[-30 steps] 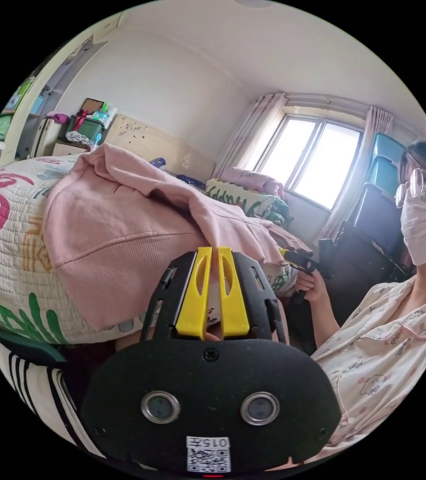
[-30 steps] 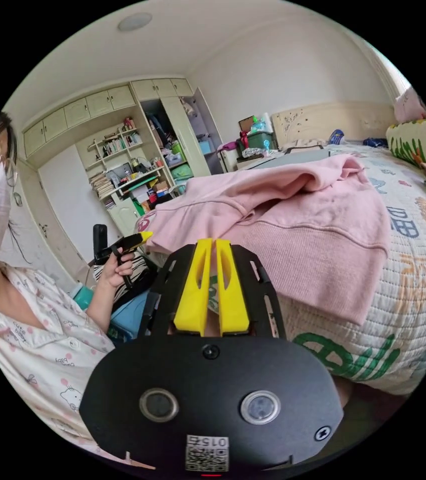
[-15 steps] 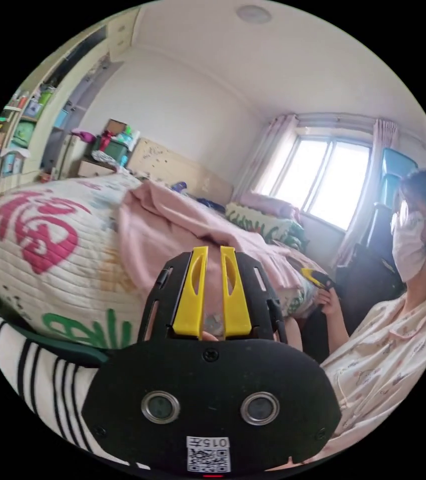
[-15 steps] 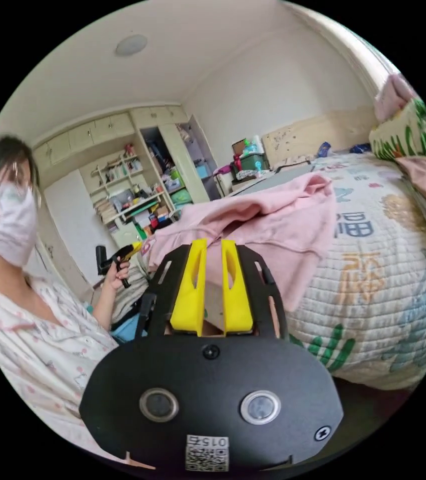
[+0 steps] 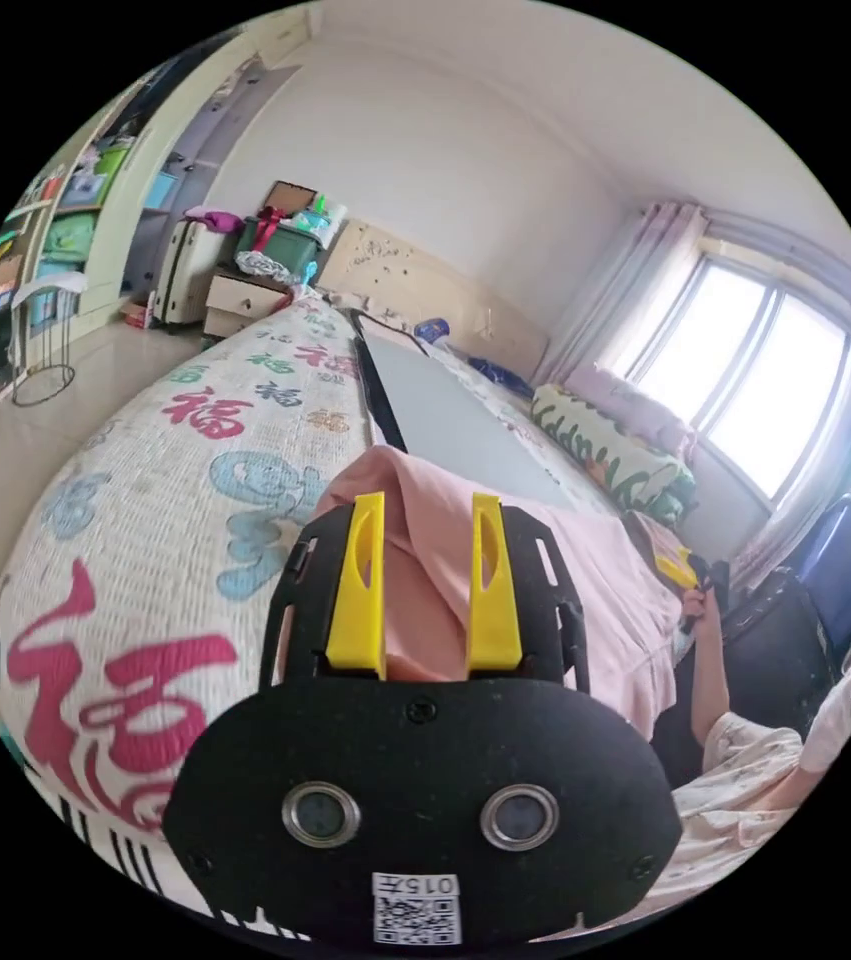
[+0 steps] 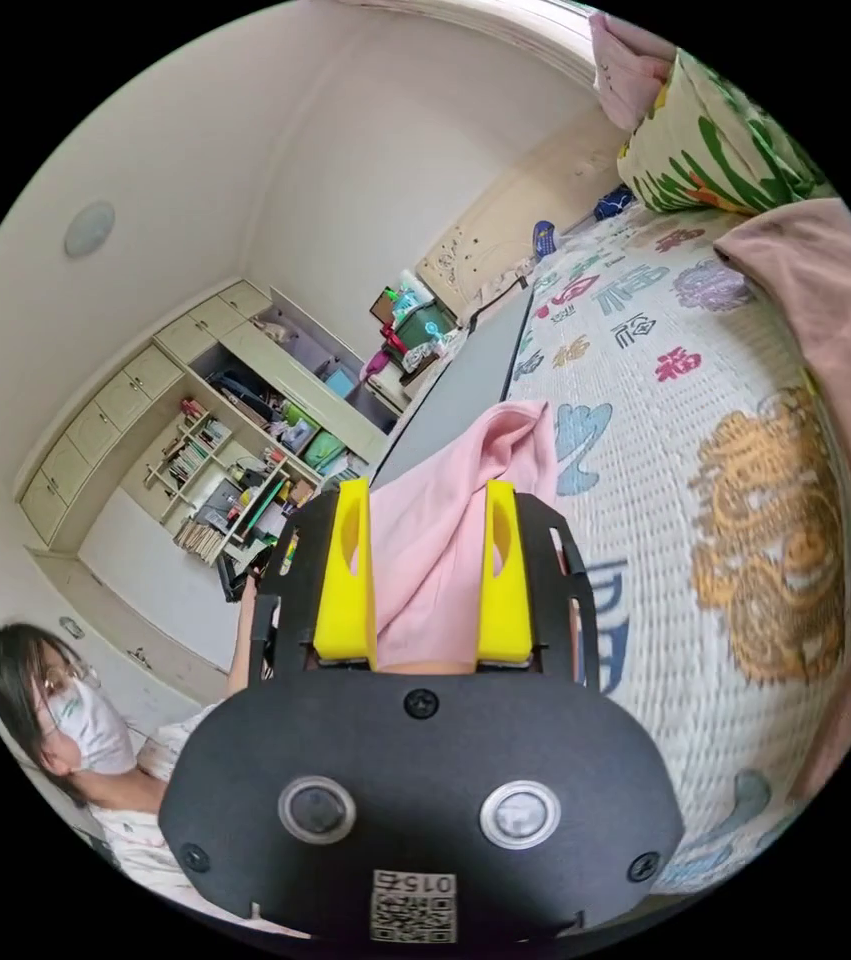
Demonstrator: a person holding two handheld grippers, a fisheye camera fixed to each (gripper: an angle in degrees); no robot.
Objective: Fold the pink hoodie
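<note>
And there was the pink hoodie (image 5: pixel 585 590), lying rumpled on the quilted bedspread (image 5: pixel 195 480) near the foot of the bed, one raised fold of it poking up between the yellow jaws in both views; the left gripper (image 5: pixel 427 590) hovered over it with its jaws parted, pink cloth showing in the gap but neither jaw visibly pressing on it. In the right gripper view the right gripper (image 6: pixel 423 575) stood the same way, jaws wide, a peaked ridge of the hoodie (image 6: pixel 465 500) rising between them (whether the tips touched the fabric I could not tell). Off to the side of the left view, a hand (image 5: pixel 697 605) held the handle of the other gripper just beyond the hoodie's far edge; a grey flat board (image 5: pixel 445 420) lay further up the bed, well apart from the garment.

How would it handle? By my judgement: soft, thick fleece, light enough to lift with one pinch but floppy, so it would sag and drag wherever unsupported; not slippery, not fragile, and likely to bunch rather than lie flat. The sensible holds looked like the firmer seamed parts, a hem or a shoulder, one in each gripper, so the body would hang straight; pinching the loose ridge under the jaws would probably only lift a crumpled handful. The fold itself did not look begun; the garment lay heaped, not squared.
</note>
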